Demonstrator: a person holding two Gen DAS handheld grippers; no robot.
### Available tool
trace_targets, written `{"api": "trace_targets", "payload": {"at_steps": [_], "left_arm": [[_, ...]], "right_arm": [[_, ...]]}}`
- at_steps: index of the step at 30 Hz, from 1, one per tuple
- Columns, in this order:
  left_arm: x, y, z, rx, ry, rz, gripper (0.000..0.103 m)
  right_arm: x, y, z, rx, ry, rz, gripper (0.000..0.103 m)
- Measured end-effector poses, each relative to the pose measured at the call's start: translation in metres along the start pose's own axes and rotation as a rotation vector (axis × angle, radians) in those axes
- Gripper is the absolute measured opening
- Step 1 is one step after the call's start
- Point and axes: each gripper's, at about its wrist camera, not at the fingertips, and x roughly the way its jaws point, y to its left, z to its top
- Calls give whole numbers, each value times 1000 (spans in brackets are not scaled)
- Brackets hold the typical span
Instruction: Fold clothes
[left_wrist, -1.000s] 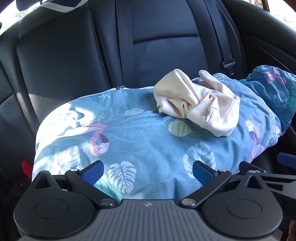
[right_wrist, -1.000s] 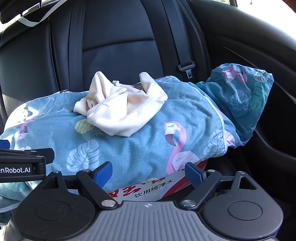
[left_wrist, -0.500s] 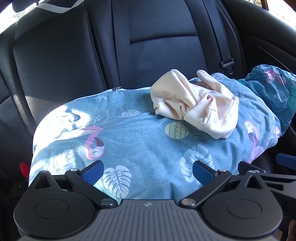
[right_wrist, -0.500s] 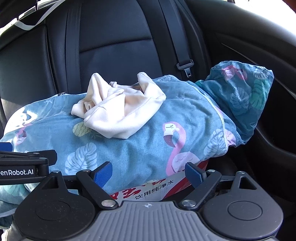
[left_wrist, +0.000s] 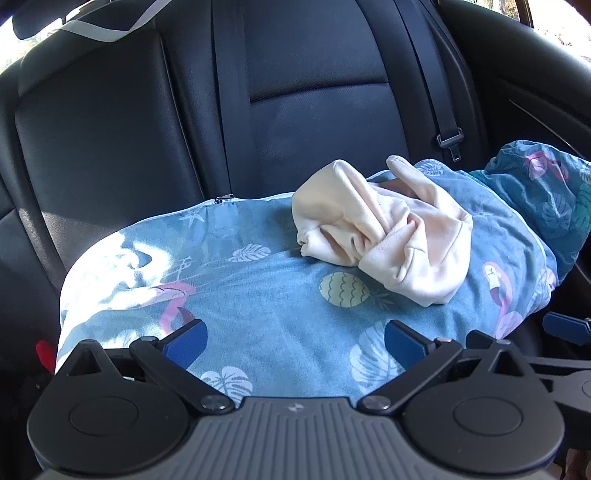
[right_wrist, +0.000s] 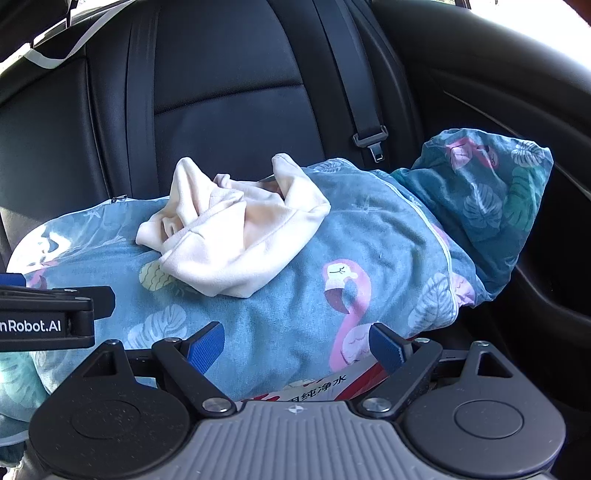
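Observation:
A crumpled cream garment (left_wrist: 388, 240) lies on a blue flamingo-print cover (left_wrist: 258, 295) spread over the back seat of a car. It also shows in the right wrist view (right_wrist: 236, 236), on the same cover (right_wrist: 369, 240). My left gripper (left_wrist: 293, 345) is open and empty, near the cover's front edge, well short of the garment. My right gripper (right_wrist: 297, 343) is open and empty, at the cover's front right. The left gripper's body (right_wrist: 48, 317) shows at the left of the right wrist view.
Black leather seat backs (left_wrist: 314, 92) rise behind the cover. A seat belt buckle (right_wrist: 371, 142) hangs at the right. The cover's bunched end (right_wrist: 487, 206) rests against the door panel (right_wrist: 517, 92). A red-and-white printed box (right_wrist: 314, 387) sticks out under the cover.
Both grippers have moved slightly forward and up toward the garment; the garment sits a little lower in both views. Jaws stay open and the garment has not moved.

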Motion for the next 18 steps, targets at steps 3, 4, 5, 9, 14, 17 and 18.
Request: {"api": "trace_targets", "payload": {"at_steps": [3, 4, 5, 9, 14, 17, 18], "left_arm": [[1, -2, 5, 7, -6, 0, 103], [2, -3, 6, 9, -6, 1, 103], [3, -4, 6, 11, -6, 3, 103], [6, -6, 10, 16, -4, 7, 103], [8, -9, 14, 19, -7, 2, 103], [9, -11, 16, 21, -8, 2, 103], [10, -11, 18, 18, -7, -1, 103]], "right_arm": [[2, -1, 3, 2, -5, 2, 88], [2, -2, 4, 3, -7, 2, 88], [3, -2, 5, 4, -8, 2, 88], [4, -4, 9, 5, -15, 2, 88], [6, -7, 13, 6, -23, 1, 88], [7, -9, 15, 9, -26, 3, 88], [8, -9, 16, 10, -28, 4, 88]]}}
